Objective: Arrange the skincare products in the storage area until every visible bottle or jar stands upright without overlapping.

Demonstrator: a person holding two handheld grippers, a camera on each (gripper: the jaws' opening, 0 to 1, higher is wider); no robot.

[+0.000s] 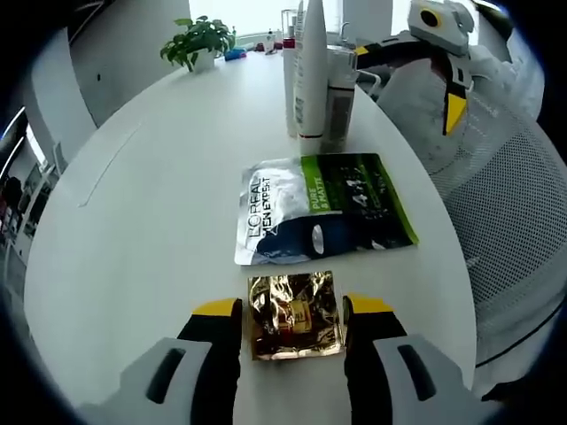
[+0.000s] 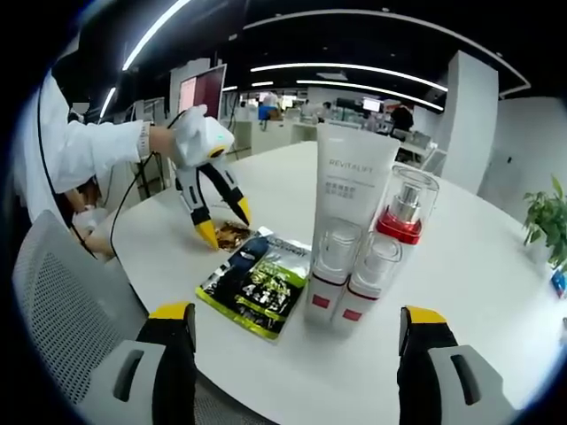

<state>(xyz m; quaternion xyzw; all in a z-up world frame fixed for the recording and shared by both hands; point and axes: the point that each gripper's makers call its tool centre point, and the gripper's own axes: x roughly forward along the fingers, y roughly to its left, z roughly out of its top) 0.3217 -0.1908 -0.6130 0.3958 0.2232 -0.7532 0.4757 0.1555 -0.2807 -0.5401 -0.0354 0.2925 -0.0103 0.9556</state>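
- Skincare products stand grouped on a white round tabletop (image 1: 133, 221): in the right gripper view, just right of centre, a tall white tube (image 2: 352, 190) marked REVITALIFT stands cap-down, with a clear-capped pump bottle (image 2: 403, 217) with a red collar beside it and two small clear-capped bottles (image 2: 350, 283) in front, all upright and close together.
- In the left gripper view the same cluster sits at the upper centre, the white tube (image 1: 311, 71) tallest.
- Flat green-and-silver sachet (image 1: 323, 206) lies on the tabletop at centre of the left gripper view, lettered L'OREAL MEN EXPERT; in the right gripper view it (image 2: 259, 285) lies just left of the bottles, near the table edge.
- Small gold foil sachet (image 1: 294, 314) lies flat just below the green one, apart from it.
- Left tool (image 1: 293, 312) has its yellow-tipped jaws spread narrowly on either side of the gold sachet, not visibly squeezing it; in the right gripper view it (image 2: 223, 223) points down at the gold sachet (image 2: 232, 235), held by a hand with a white sleeve (image 2: 89, 150).
- Right tool (image 2: 299, 323) is wide open, empty, in the lower part of its view, before the bottles.
- Potted plant (image 1: 199, 40) stands at the tabletop's far edge, upper left.
- Grey mesh chair (image 2: 53, 301) stands at lower left of the right gripper view.
- Room is an open office with long ceiling light strips (image 2: 354, 84) and white pillars.
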